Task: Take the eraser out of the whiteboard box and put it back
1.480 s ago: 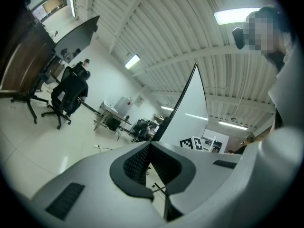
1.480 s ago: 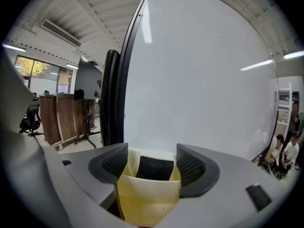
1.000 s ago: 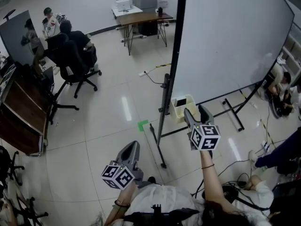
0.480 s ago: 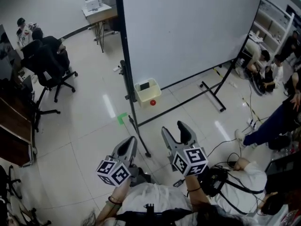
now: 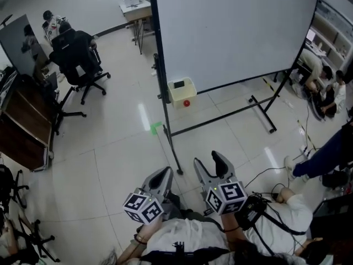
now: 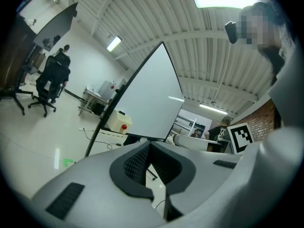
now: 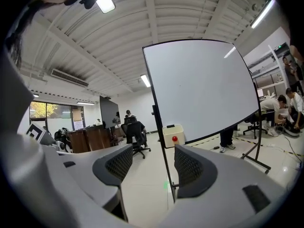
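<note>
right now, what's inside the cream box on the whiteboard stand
A dark flat thing, probably the eraser, lies in the open top of the box. The box's walls hide anything deeper inside.

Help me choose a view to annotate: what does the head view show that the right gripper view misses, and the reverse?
Only the head view: the person's own shirt and the table behind the whiteboard. Only the right gripper view: the ceiling lights and a window. Both: the right tongs, open and empty, the whiteboard, the box by its post, with a red dot on its front, and the chair.
</note>
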Motion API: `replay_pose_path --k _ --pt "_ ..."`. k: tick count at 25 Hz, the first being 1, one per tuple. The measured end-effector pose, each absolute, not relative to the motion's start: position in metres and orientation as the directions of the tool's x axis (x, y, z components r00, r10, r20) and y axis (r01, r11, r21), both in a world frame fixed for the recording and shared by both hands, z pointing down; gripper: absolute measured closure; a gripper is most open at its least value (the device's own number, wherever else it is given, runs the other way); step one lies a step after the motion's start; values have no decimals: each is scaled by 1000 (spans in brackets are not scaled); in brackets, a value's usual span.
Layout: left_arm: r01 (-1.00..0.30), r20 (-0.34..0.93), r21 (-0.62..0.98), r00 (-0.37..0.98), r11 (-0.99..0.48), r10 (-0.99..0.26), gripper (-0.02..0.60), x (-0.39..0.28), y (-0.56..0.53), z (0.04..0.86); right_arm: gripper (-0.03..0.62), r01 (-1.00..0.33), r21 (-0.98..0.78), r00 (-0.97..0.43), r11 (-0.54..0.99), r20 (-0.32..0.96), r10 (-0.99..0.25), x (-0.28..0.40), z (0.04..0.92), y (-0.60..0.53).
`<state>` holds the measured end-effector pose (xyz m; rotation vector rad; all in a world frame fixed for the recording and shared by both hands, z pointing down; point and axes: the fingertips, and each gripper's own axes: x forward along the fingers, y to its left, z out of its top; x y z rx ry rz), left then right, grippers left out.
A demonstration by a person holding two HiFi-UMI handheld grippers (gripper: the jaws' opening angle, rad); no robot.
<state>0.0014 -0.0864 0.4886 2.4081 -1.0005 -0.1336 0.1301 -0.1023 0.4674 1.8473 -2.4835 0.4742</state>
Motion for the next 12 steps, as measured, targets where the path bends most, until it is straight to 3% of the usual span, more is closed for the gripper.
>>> replay_pose_path --k 4,12 --pt "-660 107 491 694 -569 -712 595 -9 -69 485 350 -929 -246 -329 275 210 -921 119 473 -78" --pt "-619 104 479 744 -622 -660 595 8 -51 483 576 -948 -233 -270 218 220 -938 127 476 -47"
